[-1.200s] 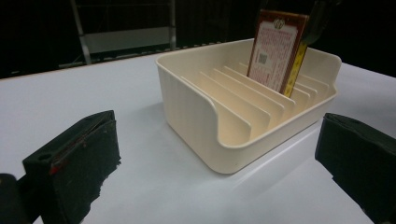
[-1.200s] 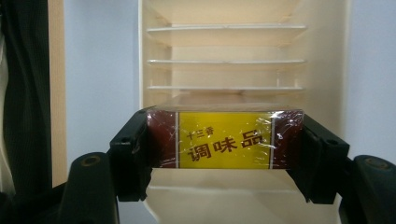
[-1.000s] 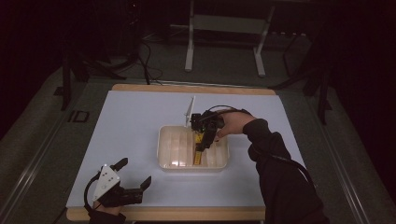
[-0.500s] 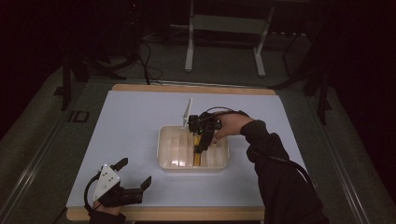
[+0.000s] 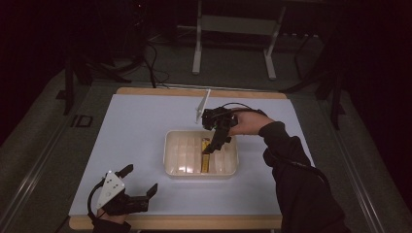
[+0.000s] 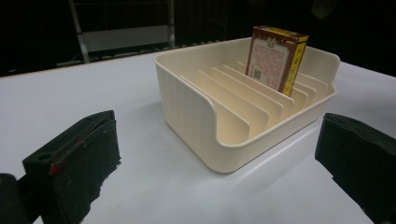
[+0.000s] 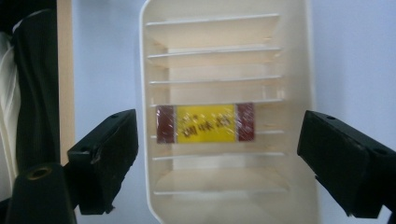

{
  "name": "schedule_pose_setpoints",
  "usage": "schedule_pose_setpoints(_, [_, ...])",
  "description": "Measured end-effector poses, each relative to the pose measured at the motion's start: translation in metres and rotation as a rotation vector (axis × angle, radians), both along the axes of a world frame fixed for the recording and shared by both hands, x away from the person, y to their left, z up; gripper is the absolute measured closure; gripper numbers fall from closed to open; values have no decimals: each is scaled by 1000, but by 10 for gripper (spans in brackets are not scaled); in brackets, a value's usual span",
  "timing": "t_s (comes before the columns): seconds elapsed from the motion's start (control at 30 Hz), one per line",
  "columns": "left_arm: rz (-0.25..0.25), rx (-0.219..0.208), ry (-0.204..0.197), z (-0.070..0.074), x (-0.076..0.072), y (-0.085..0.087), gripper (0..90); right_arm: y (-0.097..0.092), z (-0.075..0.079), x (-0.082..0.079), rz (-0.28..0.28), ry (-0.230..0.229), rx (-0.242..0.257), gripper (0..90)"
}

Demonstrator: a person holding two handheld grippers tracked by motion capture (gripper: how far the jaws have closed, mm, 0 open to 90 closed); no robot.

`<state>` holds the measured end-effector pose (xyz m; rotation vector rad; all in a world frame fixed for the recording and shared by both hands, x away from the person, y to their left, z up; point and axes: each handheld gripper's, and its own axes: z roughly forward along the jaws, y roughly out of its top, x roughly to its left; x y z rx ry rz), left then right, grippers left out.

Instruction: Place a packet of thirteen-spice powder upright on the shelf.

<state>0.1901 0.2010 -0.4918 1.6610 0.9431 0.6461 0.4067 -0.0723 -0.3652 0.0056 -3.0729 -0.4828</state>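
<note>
One box (image 7: 205,123), one slotted tray (image 5: 174,167)

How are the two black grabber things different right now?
The left gripper sits low at the table's near edge, far from the cream tray; the right gripper hangs over that tray, above the yellow box. The left points across the table, the right points down. Both are open and hold nothing.
</note>
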Motion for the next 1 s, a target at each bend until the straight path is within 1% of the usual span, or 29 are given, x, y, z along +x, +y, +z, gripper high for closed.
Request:
schedule_pose_setpoints(0.1, [0,-1,0,0,0,0,0,-7,4,3,-29,-4,2,122])
schedule_pose_setpoints(0.13, [0,-1,0,0,0,0,0,-9,5,3,-46,-6,-5,117])
schedule_pose_setpoints(0.17, [0,-1,0,0,0,0,0,-11,6,4,-52,-15,-2,113])
schedule_pose_setpoints(0.23, [0,-1,1,0,0,0,0,-16,8,6,-87,-11,-2,112])
schedule_pose_setpoints(0.3, [-1,-3,2,0,0,0,0,-21,10,8,-113,-17,7,113])
schedule_pose_setpoints(0.4, [-1,0,1,0,0,0,0,-30,14,11,-146,-19,36,113])
schedule_pose_setpoints(0.43, [-1,0,1,0,0,0,0,-30,14,11,-146,-19,36,113])
schedule_pose_setpoints(0.53, [-2,1,5,-1,0,0,0,-41,16,13,-191,-38,56,114])
schedule_pose_setpoints(0.67, [-1,-2,3,0,0,0,0,-53,14,14,-229,-51,71,121])
schedule_pose_setpoints(0.7, [-1,-2,4,-1,0,0,0,-56,13,14,-241,-48,73,122])
schedule_pose_setpoints(0.83, [-4,0,6,-1,0,-1,0,-68,10,14,-271,-59,88,130])
schedule_pose_setpoints(0.9, [-5,1,7,-1,1,-1,0,-74,7,14,-293,-54,96,132])
schedule_pose_setpoints(0.93, [-5,3,8,-1,1,-1,0,-77,5,14,-299,-62,102,133])
schedule_pose_setpoints(1.0, [-4,0,6,-1,0,-1,0,-83,2,13,-324,-55,116,133])
